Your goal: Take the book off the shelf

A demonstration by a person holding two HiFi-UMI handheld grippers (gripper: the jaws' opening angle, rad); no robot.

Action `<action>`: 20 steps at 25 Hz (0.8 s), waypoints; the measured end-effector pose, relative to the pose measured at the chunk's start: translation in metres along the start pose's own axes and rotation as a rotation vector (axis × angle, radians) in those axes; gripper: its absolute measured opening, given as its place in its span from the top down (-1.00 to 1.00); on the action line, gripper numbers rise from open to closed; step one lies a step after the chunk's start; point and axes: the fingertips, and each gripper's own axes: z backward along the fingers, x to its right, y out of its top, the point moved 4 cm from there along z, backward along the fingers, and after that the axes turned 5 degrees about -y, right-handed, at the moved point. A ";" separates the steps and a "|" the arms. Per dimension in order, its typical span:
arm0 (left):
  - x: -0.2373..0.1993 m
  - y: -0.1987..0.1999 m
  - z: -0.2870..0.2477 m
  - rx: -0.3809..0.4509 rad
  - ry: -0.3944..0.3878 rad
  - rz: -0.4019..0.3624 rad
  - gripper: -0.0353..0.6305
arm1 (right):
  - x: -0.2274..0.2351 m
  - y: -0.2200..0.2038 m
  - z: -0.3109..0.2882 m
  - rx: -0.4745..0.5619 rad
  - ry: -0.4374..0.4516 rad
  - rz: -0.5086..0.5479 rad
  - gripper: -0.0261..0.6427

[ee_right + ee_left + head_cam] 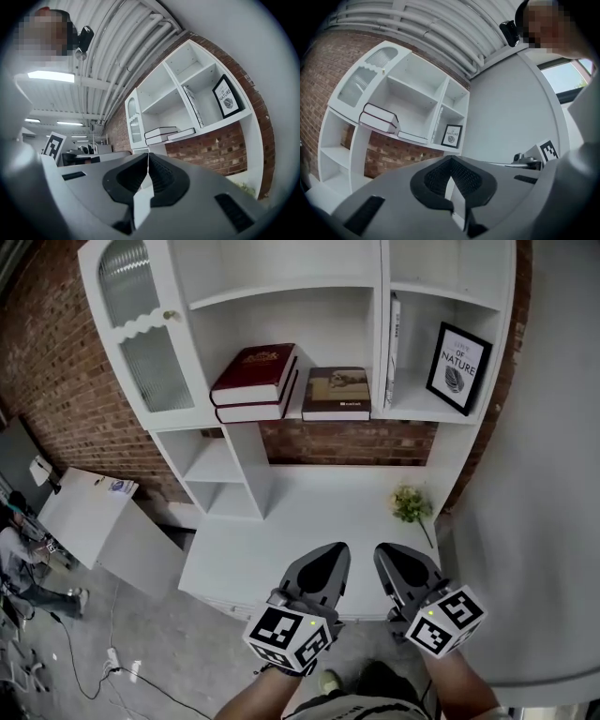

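Note:
Two dark red books lie stacked on the white shelf unit, with a brown-covered book flat beside them. A thin white book stands upright in the right compartment. The stacked books also show in the left gripper view, and the stacked books in the right gripper view. My left gripper and right gripper hover side by side over the desk's front edge, well short of the shelf. Both are shut with nothing between the jaws.
A framed "Nature" print leans in the right compartment. A small sprig of flowers lies on the white desk top. A glass-fronted cabinet door is at the left. A white table and a seated person are lower left.

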 end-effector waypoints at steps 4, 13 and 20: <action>-0.030 0.001 -0.030 0.004 0.010 0.029 0.86 | 0.027 0.006 -0.034 0.008 0.004 -0.010 0.87; -0.097 0.018 -0.102 0.027 0.083 0.049 0.86 | 0.087 0.028 -0.121 0.022 0.114 -0.013 0.86; -0.136 0.022 -0.154 0.048 0.128 0.108 0.86 | 0.128 0.040 -0.171 0.021 0.190 0.034 0.86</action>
